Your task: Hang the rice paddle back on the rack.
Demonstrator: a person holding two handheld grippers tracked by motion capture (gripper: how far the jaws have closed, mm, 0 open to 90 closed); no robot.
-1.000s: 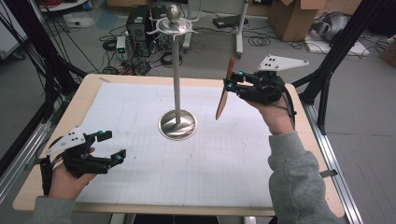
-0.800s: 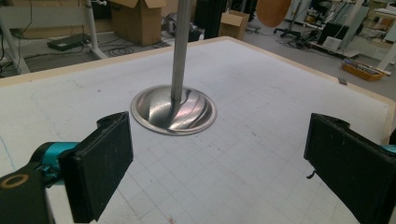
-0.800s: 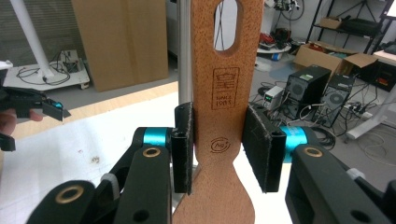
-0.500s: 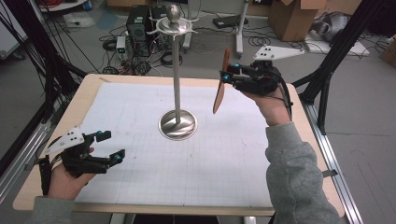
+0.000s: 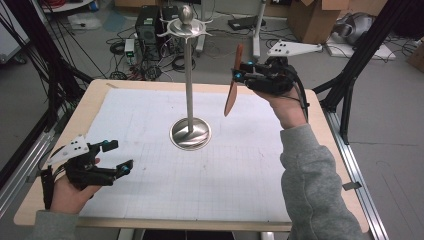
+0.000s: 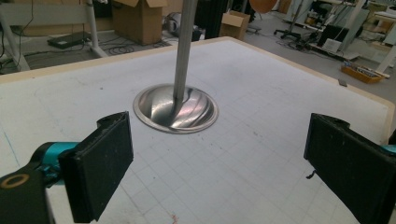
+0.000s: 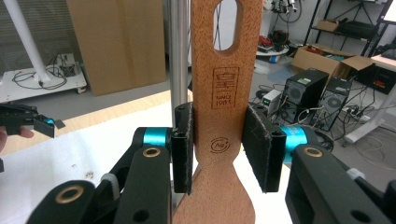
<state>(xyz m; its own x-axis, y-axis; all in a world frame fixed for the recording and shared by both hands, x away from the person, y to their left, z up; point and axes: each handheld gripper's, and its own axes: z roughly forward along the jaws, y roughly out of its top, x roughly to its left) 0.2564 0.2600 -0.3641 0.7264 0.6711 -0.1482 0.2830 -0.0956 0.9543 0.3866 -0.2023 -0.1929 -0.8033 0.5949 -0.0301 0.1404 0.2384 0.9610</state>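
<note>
High view: your right gripper (image 5: 239, 76) sits in the upper right of the frame, jaws clamped on a wooden spatula (image 5: 233, 91) that hangs tilted above the table (image 5: 95, 102), just right of the metal stand (image 5: 190, 75). Your left gripper (image 5: 118, 156) rests at lower left, jaws wide with nothing between them.

Left gripper view: both pads spread to the frame's lower corners, and the stand's base (image 6: 175, 108) is centre, on the gridded mat (image 6: 261, 140).

Right gripper view: your pads pinch the spatula's handle (image 7: 226, 93) dead centre, and its slotted end points up beside the stand's pole (image 7: 178, 56).
</note>
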